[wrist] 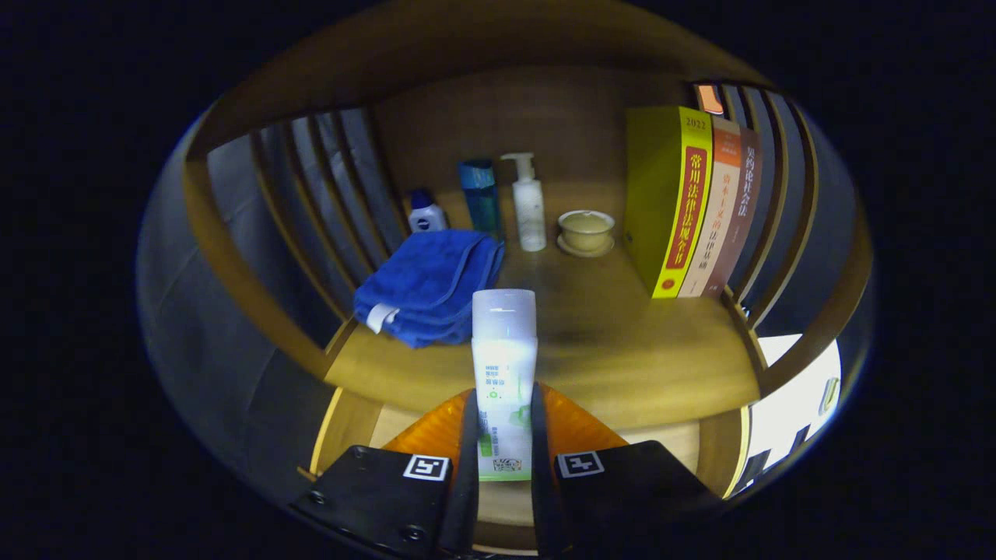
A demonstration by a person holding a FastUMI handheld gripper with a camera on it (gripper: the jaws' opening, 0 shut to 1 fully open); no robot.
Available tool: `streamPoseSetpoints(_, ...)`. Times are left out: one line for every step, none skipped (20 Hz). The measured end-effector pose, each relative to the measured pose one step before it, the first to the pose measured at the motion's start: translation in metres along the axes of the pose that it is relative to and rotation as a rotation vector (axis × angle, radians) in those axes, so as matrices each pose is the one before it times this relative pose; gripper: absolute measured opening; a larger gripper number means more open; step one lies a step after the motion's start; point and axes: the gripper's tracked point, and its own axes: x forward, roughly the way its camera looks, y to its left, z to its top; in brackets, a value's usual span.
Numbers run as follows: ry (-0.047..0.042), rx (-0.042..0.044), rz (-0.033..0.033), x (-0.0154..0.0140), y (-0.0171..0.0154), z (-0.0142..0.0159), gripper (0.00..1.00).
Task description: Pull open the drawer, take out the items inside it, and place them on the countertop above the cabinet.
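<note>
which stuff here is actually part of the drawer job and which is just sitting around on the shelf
Part of the job:
- white tube, clamped between the claw fingers
- wooden countertop, beyond the fingers

Just lying about:
- blue towel
- small blue-capped bottle
- teal bottle
- white pump bottle
- lidded cup
- books

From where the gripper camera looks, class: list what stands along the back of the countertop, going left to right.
Small blue-capped bottle → tall blue bottle → white pump bottle → lidded cup on a saucer → yellow book and its neighbours. The gripper holds a white tube nearer the camera.
</note>
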Motion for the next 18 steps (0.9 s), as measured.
streamPoseSetpoints(0.00741,0.00504,-0.01655,0.01129,-0.00306,0.00504,0.37)
streamPoseSetpoints(0.01325,0.00440,-0.01035,0.01182,-0.00211,0.00089,0.37)
streamPoseSetpoints(0.01448,0.00409,-0.00665,0.01100,-0.00024,0.00099,0.37)
streamPoseSetpoints(0.01875,-0.00055,-0.00185,0.01124,0.00021,0.00097,0.37)
streamPoseSetpoints(0.02732,-0.00370,-0.00502,0.01246,-0.00153,-0.00122,0.37)
streamPoseSetpoints(0.03000,-0.00338,-0.01427,0.01019,-0.00293,-0.00241,0.37)
streamPoseSetpoints(0.01480,0.00324,-0.01654,0.00865,-0.00280,0.00121,0.37)
streamPoseSetpoints(0.00416,0.00430,-0.01214,0.00938,-0.00303,0.00236,0.37)
streamPoseSetpoints(-0.01176,0.00609,-0.01460,0.00794,-0.00270,0.00352,0.37)
streamPoseSetpoints(-0.00879,-0.00454,-0.01524,0.00746,-0.00316,0.00417,0.37)
streamPoseSetpoints(-0.00476,-0.00412,-0.01385,0.00486,-0.00334,0.00240,0.37)
streamPoseSetpoints(0.00484,0.00213,-0.00631,0.00554,-0.00160,-0.00104,0.37)
streamPoseSetpoints(0.00169,0.00327,-0.00013,0.00213,0.00130,-0.00110,0.37)
streamPoseSetpoints(-0.03251,-0.00315,-0.00161,0.00516,0.00102,0.00622,0.37)
streamPoseSetpoints(-0.00175,-0.00262,0.00022,0.00105,0.00008,0.00031,0.38)
streamPoseSetpoints(-0.01417,0.00107,0.00035,0.00093,-0.00005,0.00186,0.37)
streamPoseSetpoints(-0.00455,0.00054,0.00158,0.00139,0.00001,0.00026,0.40)
streamPoseSetpoints(-0.00675,0.00780,0.00319,0.00148,0.00010,0.00028,0.43)
